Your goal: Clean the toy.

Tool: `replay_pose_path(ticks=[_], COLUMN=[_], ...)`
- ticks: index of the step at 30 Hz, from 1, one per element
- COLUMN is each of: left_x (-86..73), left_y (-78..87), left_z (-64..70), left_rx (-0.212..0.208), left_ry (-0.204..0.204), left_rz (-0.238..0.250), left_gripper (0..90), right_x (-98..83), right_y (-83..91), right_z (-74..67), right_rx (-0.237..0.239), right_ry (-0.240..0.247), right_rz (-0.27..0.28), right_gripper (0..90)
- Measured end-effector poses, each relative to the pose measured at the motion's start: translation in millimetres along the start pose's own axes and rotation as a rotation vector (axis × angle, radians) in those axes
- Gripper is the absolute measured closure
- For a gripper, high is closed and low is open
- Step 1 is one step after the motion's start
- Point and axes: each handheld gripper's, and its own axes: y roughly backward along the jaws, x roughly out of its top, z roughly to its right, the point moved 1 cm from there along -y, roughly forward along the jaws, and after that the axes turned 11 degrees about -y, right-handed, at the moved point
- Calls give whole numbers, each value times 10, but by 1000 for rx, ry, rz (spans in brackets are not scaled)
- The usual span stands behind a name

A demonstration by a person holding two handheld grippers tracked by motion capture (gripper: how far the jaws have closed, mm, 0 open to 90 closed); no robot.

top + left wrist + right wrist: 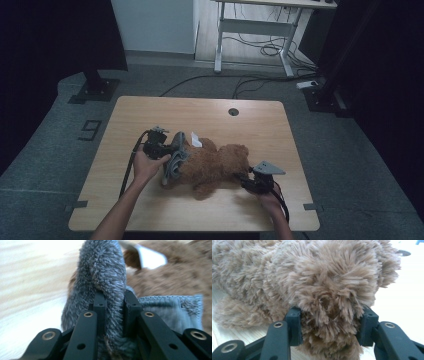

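On the light wooden table (150,112) lay a brown, shaggy plush teddy bear (215,165), stretched out roughly crosswise near the middle of the tabletop, a little toward the person's edge. At the bear's left end a grey fuzzy knitted garment (175,157) was bunched around it, with a white fabric tag (196,140) sticking out just beside the grey cloth. The left gripper (167,150), held in the person's left hand (145,167), sat at that end of the toy; in the left gripper view its two black jaws were pressed close together, pinching a raised fold of the grey fuzzy garment (105,277) between their pads, with the flatter hemmed edge of the same cloth lying to one side and the brown plush (180,277) behind it. The right gripper (245,181), held in the person's right hand (270,200) and carrying a grey three-cornered plate, was at the bear's opposite end, near the table's front edge. In the right gripper view its jaws stood partly apart and clamped a thick tuft of the brown plush teddy bear (324,290), fur spilling out over both pads. A round dark cable hole (233,111) showed in the tabletop, well apart from the toy.
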Motion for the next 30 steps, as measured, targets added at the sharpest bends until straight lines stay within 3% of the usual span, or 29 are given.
replay_pose_path(ticks=[3, 6, 12, 16, 20, 22, 30], left_x=[10, 128, 457, 573, 513, 443, 247], left_y=[71, 217, 367, 217, -44, -120, -97], left_z=[-47, 19, 471, 698, 713, 700, 761], left_rx=[17, 23, -26, -48, -90, -121, -117], left_ry=[4, -28, -133, -171, -128, -106, -120], left_rz=[8, 50, 134, 112, 63, 71, 106], left_gripper=[759, 761, 761, 760, 760, 764, 780], right_x=[0, -1, -2, -3, -2, -1, 31], right_y=[1, -1, 0, 2, 5, 8, 59], right_z=[4, 11, 12, 11, 16, 19, 37], right_rx=[2, 7, 6, 4, 7, 10, 26], right_ry=[-1, -7, -8, -6, -4, -6, -35], right_rz=[-1, 2, 2, 3, 2, -2, -32], right_gripper=[496, 496, 496, 495, 487, 473, 270])
